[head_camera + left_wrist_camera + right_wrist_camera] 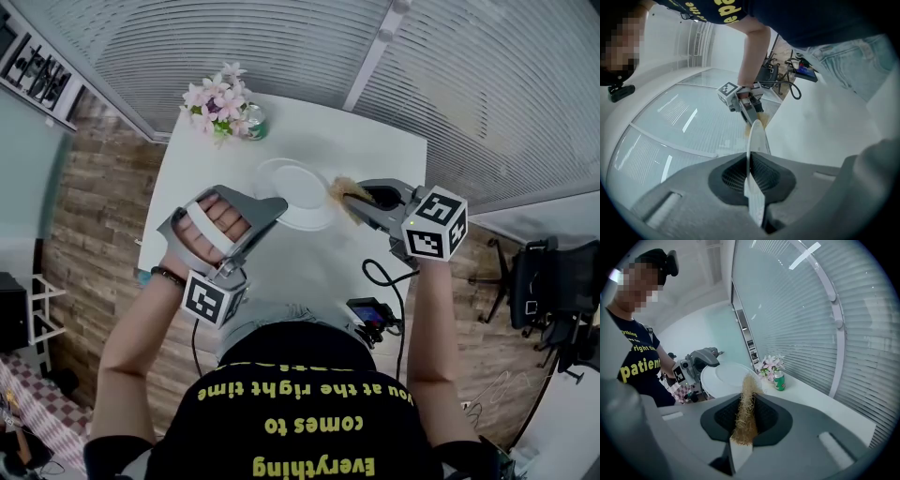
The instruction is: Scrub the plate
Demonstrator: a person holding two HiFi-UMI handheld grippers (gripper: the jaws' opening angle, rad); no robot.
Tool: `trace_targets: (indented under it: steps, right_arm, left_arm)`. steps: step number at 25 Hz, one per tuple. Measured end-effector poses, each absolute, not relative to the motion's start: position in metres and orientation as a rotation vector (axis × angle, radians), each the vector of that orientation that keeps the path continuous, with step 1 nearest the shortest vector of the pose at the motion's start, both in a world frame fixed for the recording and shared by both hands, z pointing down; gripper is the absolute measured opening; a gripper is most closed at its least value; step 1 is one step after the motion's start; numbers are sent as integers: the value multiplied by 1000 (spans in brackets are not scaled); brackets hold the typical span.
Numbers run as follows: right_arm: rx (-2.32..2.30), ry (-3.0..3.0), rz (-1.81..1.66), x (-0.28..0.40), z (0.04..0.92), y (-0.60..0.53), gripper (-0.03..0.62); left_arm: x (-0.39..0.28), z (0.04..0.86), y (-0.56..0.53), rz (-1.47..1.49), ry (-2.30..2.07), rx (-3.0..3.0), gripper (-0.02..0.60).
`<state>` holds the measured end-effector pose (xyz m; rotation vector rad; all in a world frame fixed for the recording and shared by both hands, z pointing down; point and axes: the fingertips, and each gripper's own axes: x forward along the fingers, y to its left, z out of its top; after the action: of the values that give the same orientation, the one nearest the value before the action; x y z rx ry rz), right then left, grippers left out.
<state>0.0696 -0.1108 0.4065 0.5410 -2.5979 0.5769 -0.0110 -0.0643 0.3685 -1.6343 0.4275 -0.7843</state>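
Gripping plate (298,190) — left tool (273,208) | right tool (353,199) clamped on scrubber (745,413) | white table (375,150), slatted blinds (281,47)

Head overhead; gripper views opposed, apparently sharing plate (292,192).

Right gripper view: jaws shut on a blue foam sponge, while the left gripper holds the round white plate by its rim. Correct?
One thing is wrong: the right gripper is shut on a tan straw-like fibre scrubber, not a blue foam sponge, as the right gripper view shows. The rest stands: the left gripper holds the round white plate by its rim.
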Motion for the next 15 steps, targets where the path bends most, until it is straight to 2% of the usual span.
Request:
trace_targets:
  steps: [15]
  right_arm:
    - [442, -2658, 559, 45, 388, -81, 51]
  left_arm:
    - [-19, 388, -78, -873, 461, -1669, 9]
